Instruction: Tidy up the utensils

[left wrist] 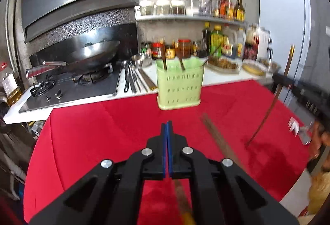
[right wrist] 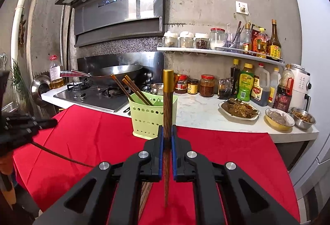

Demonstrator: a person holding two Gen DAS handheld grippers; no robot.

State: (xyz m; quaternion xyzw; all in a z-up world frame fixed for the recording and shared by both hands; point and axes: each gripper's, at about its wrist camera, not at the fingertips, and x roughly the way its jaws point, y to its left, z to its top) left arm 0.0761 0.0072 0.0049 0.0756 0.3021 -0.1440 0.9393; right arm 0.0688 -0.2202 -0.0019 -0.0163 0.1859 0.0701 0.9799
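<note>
A light green perforated utensil holder [left wrist: 179,86] stands on the red cloth [left wrist: 99,132] with several brown chopsticks in it; it also shows in the right wrist view [right wrist: 147,115]. My left gripper [left wrist: 166,125] is shut, and a brown chopstick [left wrist: 181,198] runs under it toward me; from the right wrist view [right wrist: 48,123] a thin stick extends from it. My right gripper [right wrist: 167,132] is shut on a brown chopstick with a gold end [right wrist: 168,105], held upright. That chopstick also shows at the right of the left wrist view [left wrist: 276,93]. More chopsticks [left wrist: 218,138] lie on the cloth.
Behind the cloth is a white counter [right wrist: 198,109] with a gas stove and wok [left wrist: 92,56], ladles and chopsticks [left wrist: 134,78], sauce jars and bottles [right wrist: 245,84], plates and bowls of food [right wrist: 239,109]. A white fridge [left wrist: 282,19] stands at right.
</note>
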